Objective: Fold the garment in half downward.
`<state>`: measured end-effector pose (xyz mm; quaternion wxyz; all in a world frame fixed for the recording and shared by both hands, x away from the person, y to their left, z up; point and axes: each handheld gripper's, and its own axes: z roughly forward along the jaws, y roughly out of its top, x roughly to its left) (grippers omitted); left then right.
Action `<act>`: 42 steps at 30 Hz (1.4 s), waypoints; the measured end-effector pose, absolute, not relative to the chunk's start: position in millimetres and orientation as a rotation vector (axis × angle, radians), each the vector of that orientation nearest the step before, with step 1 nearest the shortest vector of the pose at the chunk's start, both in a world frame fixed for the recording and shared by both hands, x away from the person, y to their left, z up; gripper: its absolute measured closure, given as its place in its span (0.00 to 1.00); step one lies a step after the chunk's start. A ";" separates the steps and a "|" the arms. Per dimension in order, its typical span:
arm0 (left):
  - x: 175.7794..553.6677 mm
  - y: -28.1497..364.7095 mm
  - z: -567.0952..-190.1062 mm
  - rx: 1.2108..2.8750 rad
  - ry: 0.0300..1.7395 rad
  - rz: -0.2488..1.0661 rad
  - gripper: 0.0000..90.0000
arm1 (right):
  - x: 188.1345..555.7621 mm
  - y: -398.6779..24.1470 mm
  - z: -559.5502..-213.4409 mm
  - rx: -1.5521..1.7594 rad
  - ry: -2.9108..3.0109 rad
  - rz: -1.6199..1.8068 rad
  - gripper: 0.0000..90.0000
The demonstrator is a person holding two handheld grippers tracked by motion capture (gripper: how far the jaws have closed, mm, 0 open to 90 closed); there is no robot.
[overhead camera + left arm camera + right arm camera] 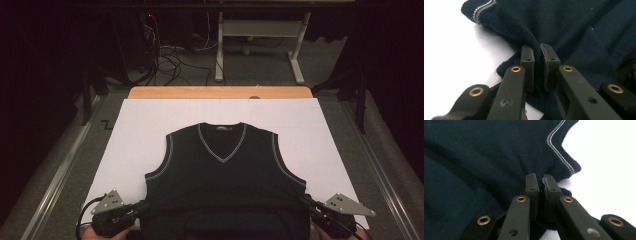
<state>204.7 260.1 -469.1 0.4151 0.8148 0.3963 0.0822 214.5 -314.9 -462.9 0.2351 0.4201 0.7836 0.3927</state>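
So from up top I've got the white sheet [150, 130] covering most of the wooden table [220, 92], and the dark sleeveless V-neck sweater [225, 175] lying flat in the middle of it, neckline away from me, hem at my edge. My left gripper [141, 207] is pinching the knit at the sweater's left side just below the armhole, jaws pressed on a fold of fabric. Right gripper [306, 201] is clamped the same way on the opposite side.
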 end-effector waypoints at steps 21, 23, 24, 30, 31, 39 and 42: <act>206.4 269.9 -470.7 1.966 1.061 0.257 0.53 | 214.1 -322.3 -465.0 1.199 2.090 1.154 0.66; 207.0 272.2 -470.9 1.940 1.079 0.272 0.48 | 215.3 -322.5 -465.8 1.200 2.082 1.161 0.61; 207.5 273.5 -471.2 1.928 1.085 0.275 0.45 | 215.9 -322.3 -466.2 1.203 2.078 1.163 0.58; 214.8 275.4 -471.3 1.894 1.069 0.313 0.36 | 221.1 -321.7 -467.7 1.211 2.045 1.189 0.42; 216.2 274.6 -471.5 1.895 1.069 0.316 0.33 | 222.7 -321.7 -467.7 1.213 2.039 1.193 0.39; 230.4 270.7 -471.2 1.875 1.056 0.353 0.24 | 235.4 -319.0 -465.7 1.201 1.992 1.222 0.19; 238.4 269.0 -472.1 1.876 1.057 0.363 0.20 | 243.0 -315.9 -464.1 1.201 1.975 1.237 0.16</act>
